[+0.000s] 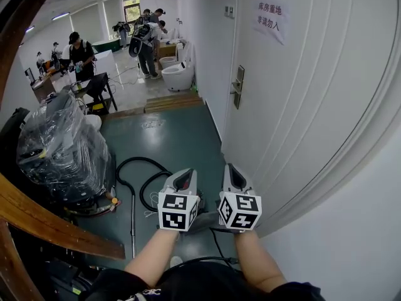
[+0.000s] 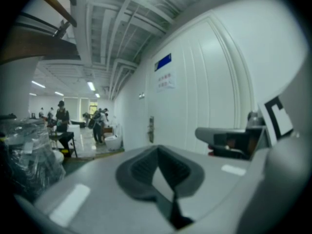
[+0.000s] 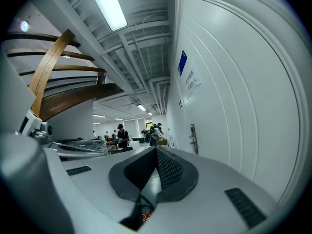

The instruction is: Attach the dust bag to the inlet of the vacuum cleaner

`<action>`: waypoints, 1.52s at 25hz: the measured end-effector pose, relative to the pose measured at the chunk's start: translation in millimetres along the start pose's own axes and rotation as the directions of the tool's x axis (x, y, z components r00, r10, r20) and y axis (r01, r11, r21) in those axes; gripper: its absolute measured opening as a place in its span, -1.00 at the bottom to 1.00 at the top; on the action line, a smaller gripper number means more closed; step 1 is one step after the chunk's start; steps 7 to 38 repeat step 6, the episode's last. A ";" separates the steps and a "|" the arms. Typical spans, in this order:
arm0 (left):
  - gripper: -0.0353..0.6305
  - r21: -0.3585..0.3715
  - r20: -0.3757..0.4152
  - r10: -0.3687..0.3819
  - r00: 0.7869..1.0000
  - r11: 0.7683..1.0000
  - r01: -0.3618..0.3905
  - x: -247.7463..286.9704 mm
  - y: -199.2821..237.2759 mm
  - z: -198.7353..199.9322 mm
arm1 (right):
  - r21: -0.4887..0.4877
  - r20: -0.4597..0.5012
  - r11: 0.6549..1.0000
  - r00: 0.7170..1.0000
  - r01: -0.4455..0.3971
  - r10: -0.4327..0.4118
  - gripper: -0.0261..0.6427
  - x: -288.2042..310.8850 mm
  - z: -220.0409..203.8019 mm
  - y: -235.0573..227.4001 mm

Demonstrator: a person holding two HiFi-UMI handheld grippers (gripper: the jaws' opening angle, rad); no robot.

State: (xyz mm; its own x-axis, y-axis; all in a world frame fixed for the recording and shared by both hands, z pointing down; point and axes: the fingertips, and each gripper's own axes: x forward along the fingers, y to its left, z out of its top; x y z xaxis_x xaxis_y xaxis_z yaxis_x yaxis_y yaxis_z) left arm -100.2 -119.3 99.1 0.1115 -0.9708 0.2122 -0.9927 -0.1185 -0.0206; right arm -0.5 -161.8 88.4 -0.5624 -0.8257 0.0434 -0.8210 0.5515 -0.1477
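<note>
I hold both grippers side by side, raised and pointing about level along the corridor. My left gripper [image 1: 183,176] is shut with nothing between its jaws, and the same shows in the left gripper view [image 2: 158,153]. My right gripper [image 1: 232,172] is also shut and empty [image 3: 156,153]. Below and to the left of them, a black vacuum hose [image 1: 135,166] loops on the green floor, with a metal wand [image 1: 133,221] running toward me. A dark shape [image 1: 203,223] sits under the grippers; I cannot tell what it is. No dust bag is in view.
A white door [image 1: 294,93] with a metal handle [image 1: 238,86] fills the right side. A plastic-wrapped bundle [image 1: 59,146] stands at the left behind curved wooden rails [image 1: 50,221]. Several people [image 1: 145,39] work far down the hall beside a white toilet [image 1: 178,74].
</note>
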 end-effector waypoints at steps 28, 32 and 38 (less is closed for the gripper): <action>-0.90 -0.007 0.002 0.005 1.000 1.000 -0.005 0.7 -4.9 2.4 | -0.008 0.021 1.000 1.000 -0.002 0.002 -0.93 -3.4 5.4 -5.7; -0.90 -0.007 0.002 0.005 1.000 1.000 -0.005 0.7 -4.9 2.4 | -0.008 0.021 1.000 1.000 -0.002 0.002 -0.93 -3.4 5.4 -5.7; -0.90 -0.007 0.002 0.005 1.000 1.000 -0.005 0.7 -4.9 2.4 | -0.008 0.021 1.000 1.000 -0.002 0.002 -0.93 -3.4 5.4 -5.7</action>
